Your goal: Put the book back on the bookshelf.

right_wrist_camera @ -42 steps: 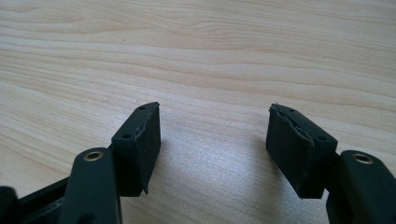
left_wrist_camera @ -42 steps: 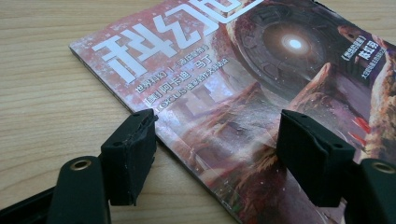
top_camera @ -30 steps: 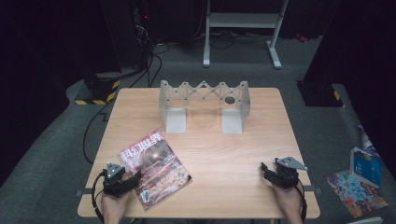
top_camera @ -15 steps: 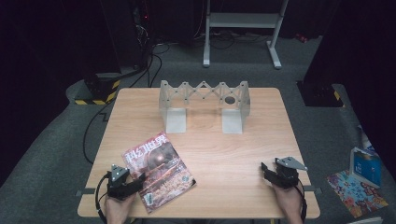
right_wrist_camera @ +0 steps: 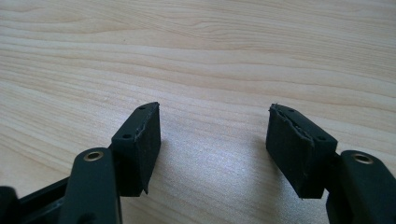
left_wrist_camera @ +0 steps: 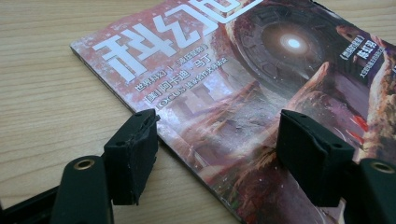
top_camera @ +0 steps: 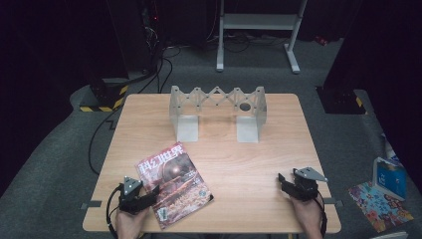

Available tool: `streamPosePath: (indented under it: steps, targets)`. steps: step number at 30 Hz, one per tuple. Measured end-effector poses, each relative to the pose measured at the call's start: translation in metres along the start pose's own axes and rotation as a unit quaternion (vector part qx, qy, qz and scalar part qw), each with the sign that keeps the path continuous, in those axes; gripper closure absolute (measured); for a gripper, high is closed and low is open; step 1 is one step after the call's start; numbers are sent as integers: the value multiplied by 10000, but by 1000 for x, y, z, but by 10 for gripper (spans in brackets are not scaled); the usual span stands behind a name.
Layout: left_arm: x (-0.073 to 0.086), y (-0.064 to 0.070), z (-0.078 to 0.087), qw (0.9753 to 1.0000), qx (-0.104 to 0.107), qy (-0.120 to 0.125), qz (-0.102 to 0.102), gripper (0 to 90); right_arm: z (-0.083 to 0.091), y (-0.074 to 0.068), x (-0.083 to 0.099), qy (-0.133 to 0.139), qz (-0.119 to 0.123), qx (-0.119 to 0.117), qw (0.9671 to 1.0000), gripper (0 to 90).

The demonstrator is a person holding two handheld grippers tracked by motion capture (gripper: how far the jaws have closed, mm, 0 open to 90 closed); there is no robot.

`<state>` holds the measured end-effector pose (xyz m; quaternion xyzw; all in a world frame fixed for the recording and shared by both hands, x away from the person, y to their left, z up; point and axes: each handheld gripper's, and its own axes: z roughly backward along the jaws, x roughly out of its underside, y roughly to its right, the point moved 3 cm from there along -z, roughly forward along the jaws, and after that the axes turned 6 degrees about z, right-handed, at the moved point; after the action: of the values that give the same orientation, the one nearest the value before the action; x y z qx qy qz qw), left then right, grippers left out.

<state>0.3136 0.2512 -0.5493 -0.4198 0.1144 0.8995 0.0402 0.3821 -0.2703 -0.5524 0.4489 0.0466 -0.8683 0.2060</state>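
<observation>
Left gripper view: left hand-held gripper [left_wrist_camera: 217, 140] low, jaws wide apart astride the magazine [left_wrist_camera: 261, 93] edge, gripping nothing.

magazine [top_camera: 175, 183] | red sci-fi cover up | flat, skewed | table's near-left

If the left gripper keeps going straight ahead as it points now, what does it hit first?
The magazine: the left gripper, jaws open, already straddles its near edge, so it would likely slide onto the cover.
</observation>
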Motion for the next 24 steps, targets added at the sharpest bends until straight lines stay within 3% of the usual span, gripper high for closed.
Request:
streamPosePath:
  steps: [24]
  targets:
    - [-5, 23, -12, 9996, 211, -65, -190, 295, 0, 0, 0, 1, 9, -12, 10000, 355]
